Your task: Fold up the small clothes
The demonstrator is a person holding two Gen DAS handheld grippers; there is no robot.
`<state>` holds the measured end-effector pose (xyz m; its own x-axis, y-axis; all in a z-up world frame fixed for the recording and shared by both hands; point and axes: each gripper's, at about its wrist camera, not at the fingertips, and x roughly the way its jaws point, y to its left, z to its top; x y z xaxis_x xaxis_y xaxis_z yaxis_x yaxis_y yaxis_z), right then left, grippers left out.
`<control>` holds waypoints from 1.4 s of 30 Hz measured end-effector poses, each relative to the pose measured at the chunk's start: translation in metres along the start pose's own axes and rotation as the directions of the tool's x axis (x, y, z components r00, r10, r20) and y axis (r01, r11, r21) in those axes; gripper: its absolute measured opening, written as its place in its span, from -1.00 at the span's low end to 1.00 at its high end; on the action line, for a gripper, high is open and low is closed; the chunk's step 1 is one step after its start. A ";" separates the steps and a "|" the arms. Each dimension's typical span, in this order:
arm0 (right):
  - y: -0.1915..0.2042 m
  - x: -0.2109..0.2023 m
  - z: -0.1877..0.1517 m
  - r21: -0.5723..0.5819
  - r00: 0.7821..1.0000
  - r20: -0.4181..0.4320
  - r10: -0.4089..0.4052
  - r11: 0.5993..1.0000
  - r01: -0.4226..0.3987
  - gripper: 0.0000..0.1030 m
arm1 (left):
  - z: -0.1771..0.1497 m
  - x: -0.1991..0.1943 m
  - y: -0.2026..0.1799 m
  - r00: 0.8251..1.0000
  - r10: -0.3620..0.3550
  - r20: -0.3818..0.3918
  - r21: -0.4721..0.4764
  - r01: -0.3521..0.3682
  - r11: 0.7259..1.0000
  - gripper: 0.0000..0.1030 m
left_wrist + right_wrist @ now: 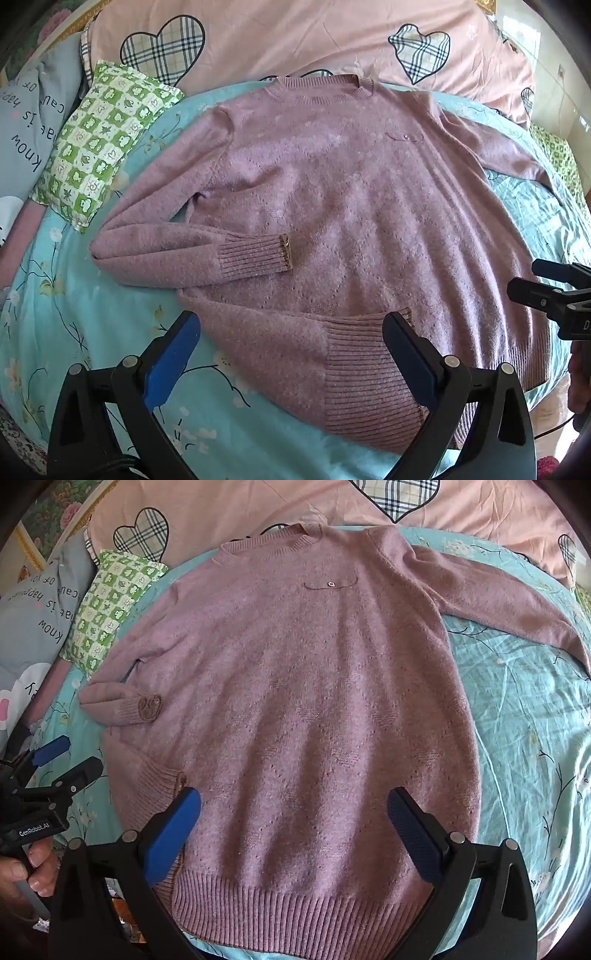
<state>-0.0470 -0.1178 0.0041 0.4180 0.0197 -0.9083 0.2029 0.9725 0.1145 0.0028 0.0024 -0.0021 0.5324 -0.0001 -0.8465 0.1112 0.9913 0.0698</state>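
In the right wrist view alone, the sweater's (295, 701) spread sleeve (498, 590) shows whole.

I'm working in a home bedroom: a bed covered by a turquoise floral sheet (517, 701), a pink duvet with plaid hearts (295, 37) bunched along its far edge, a green checked pillow (99, 140) and a grey printed cushion (26, 122) at its far-left corner.

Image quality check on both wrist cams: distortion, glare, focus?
Left wrist: strong fisheye bowing, dark corner vignette; daylight blows out the top right corner; sweater sharp, lit patchily. Right wrist: same barrel warp, bed sheet curves round; sweater evenly lit, soft shadows under the open right gripper; no motion blur.
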 end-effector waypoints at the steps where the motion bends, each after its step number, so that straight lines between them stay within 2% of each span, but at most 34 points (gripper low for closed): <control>1: 0.000 0.000 0.000 0.000 1.000 0.000 -0.001 1.000 0.001 0.96 | 0.000 0.000 0.000 1.000 -0.001 -0.001 0.001 0.001 1.000 0.93; 17: 0.007 0.003 -0.004 0.001 1.000 -0.004 0.003 1.000 -0.003 0.96 | 0.002 0.005 -0.003 1.000 -0.010 -0.013 0.010 0.010 1.000 0.93; 25: -0.003 0.000 0.002 0.000 1.000 0.007 0.002 1.000 -0.002 0.96 | 0.004 0.006 -0.004 1.000 -0.027 -0.002 0.006 0.027 1.000 0.93; 36: -0.004 -0.001 0.002 -0.001 0.999 0.052 0.011 1.000 -0.011 0.96 | 0.006 0.008 -0.006 0.999 -0.028 0.021 0.004 0.028 1.000 0.93; 42: -0.006 -0.001 0.003 0.019 0.999 0.036 0.016 1.000 -0.016 0.96 | 0.007 0.011 -0.006 1.000 -0.016 -0.014 0.015 0.016 1.000 0.93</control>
<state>-0.0456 -0.1242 0.0053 0.4524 0.0268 -0.8914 0.2127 0.9675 0.1370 0.0137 -0.0045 -0.0081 0.5190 -0.0140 -0.8546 0.1324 0.9891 0.0642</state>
